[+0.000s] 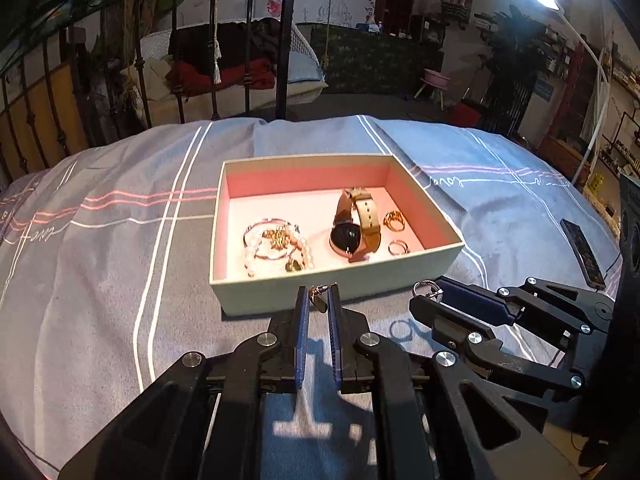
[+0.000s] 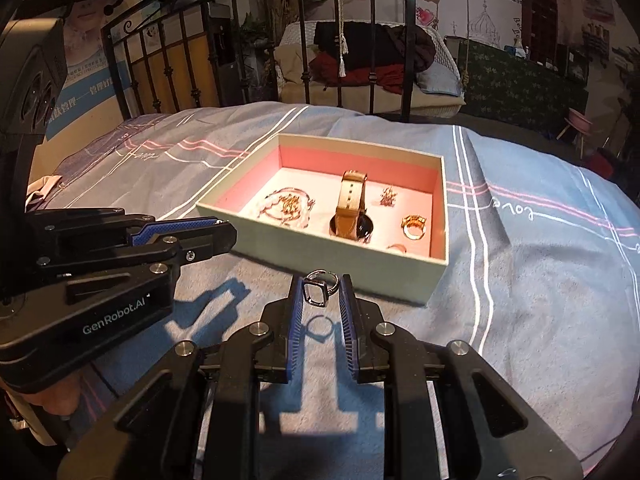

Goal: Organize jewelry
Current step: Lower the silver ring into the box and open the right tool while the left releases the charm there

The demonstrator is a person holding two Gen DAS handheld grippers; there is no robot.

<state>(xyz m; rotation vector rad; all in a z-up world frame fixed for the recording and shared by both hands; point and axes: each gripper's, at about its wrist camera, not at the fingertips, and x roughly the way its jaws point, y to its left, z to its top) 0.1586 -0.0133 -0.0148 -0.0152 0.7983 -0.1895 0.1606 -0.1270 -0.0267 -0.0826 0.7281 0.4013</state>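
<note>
**Almost all put away**

Most of the jewelry already sits in the box (image 1: 336,296), just past your fingertips: a watch (image 1: 352,228), a bead bracelet (image 1: 276,244) and some rings.

Two pieces are left. Your left gripper (image 1: 318,300) pinches a small earring (image 1: 318,298). Your right gripper (image 2: 320,290) pinches a silver ring (image 2: 319,290). Both hang just before the box's near wall.

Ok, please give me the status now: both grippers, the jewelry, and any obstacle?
Left gripper shut on small gold earring. Right gripper shut on silver ring. Both short of jewelry box; near wall in way.
</note>
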